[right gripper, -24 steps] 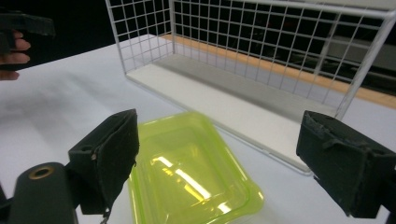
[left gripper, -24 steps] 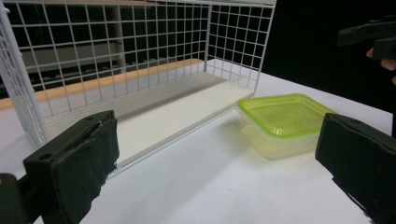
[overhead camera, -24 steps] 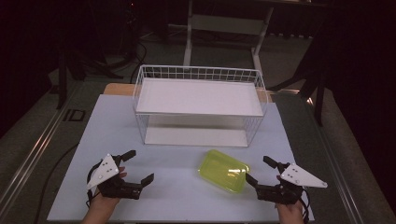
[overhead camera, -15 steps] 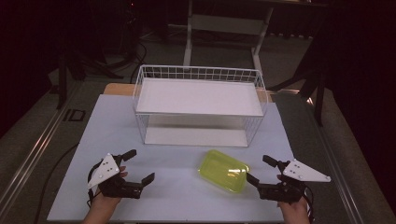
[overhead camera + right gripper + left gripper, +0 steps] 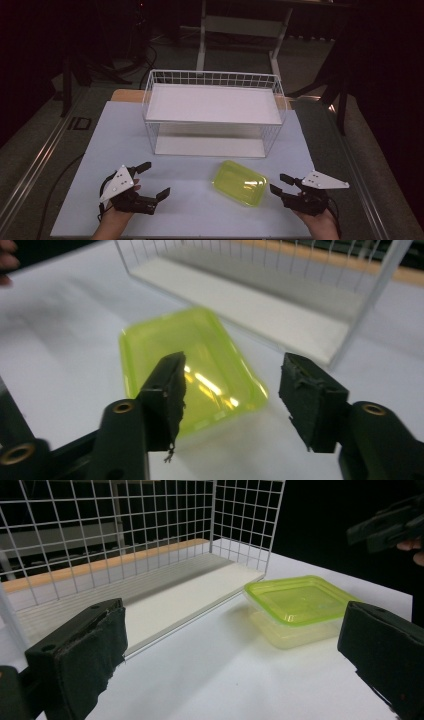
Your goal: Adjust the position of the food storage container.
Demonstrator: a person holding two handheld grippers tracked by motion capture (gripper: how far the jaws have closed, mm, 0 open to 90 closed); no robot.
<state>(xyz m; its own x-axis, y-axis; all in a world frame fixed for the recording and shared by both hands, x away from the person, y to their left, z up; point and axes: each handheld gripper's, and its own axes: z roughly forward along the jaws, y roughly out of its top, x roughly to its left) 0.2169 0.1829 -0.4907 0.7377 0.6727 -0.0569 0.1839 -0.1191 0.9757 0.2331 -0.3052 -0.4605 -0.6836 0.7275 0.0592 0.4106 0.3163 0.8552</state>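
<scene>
The left gripper (image 5: 149, 181) rests on the counter (image 5: 190, 215), jaws wide, empty; the box (image 5: 240, 182) lies before the rack (image 5: 212, 112); the right gripper (image 5: 281, 184), open and empty, should likely square up on its near edge before closing.

Container (image 5: 240, 182) on table (image 5: 200, 215) before wire basket (image 5: 212, 112), between left claw (image 5: 150, 181) and right claw (image 5: 280, 183).

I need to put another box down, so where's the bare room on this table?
The widest bare patch is the white table left of the wire shelf, above the left claw. Another lies between that claw and the green container. It is crowded between the container, the shelf's front and the right claw.
</scene>
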